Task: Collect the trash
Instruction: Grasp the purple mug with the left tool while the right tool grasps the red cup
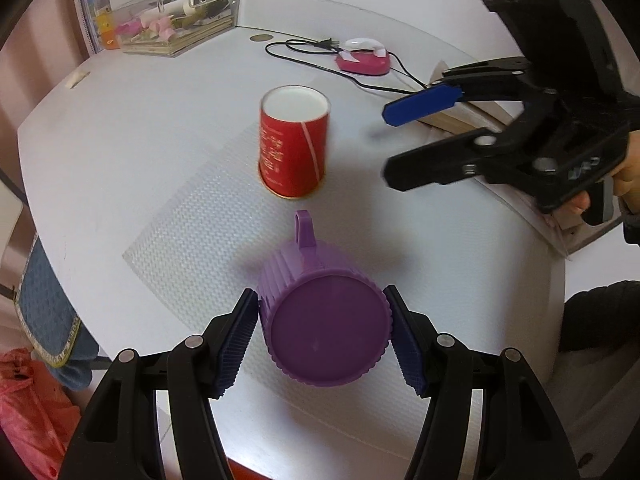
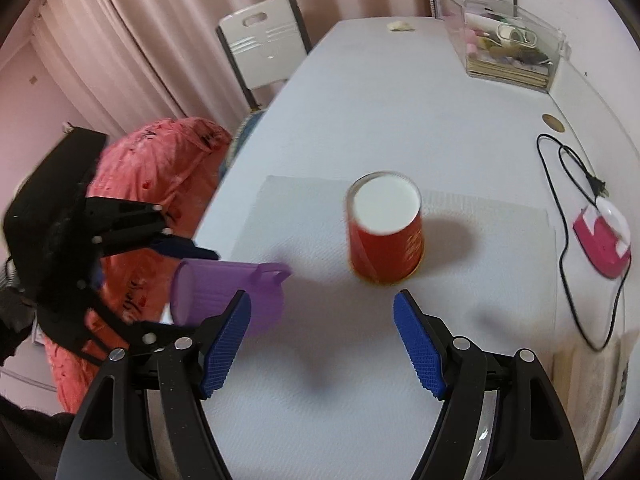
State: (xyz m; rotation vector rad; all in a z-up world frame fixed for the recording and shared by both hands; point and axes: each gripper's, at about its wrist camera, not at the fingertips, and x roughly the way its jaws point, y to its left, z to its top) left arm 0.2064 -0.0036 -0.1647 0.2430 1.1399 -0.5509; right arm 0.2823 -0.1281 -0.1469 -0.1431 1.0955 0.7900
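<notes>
My left gripper point(image 1: 324, 340) is shut on a purple ribbed plastic cup point(image 1: 320, 312), held on its side above the table with its base toward the camera and its handle pointing away. It also shows in the right wrist view point(image 2: 228, 296), at the table's left edge. A red paper cup point(image 1: 294, 146) stands upside down on a textured mat point(image 1: 192, 236); it also shows in the right wrist view point(image 2: 386, 228). My right gripper point(image 2: 322, 348) is open and empty, a short way in front of the red cup. It shows in the left wrist view point(image 1: 386, 146) to the cup's right.
A pink and white device point(image 1: 363, 58) with a black cable point(image 1: 304, 46) lies at the far right of the table point(image 1: 120, 128). A clear box point(image 1: 180, 20) of small items stands at the back. A red plastic bag point(image 2: 160, 184) sits beside the table's left edge. A white chair point(image 2: 264, 48) stands behind.
</notes>
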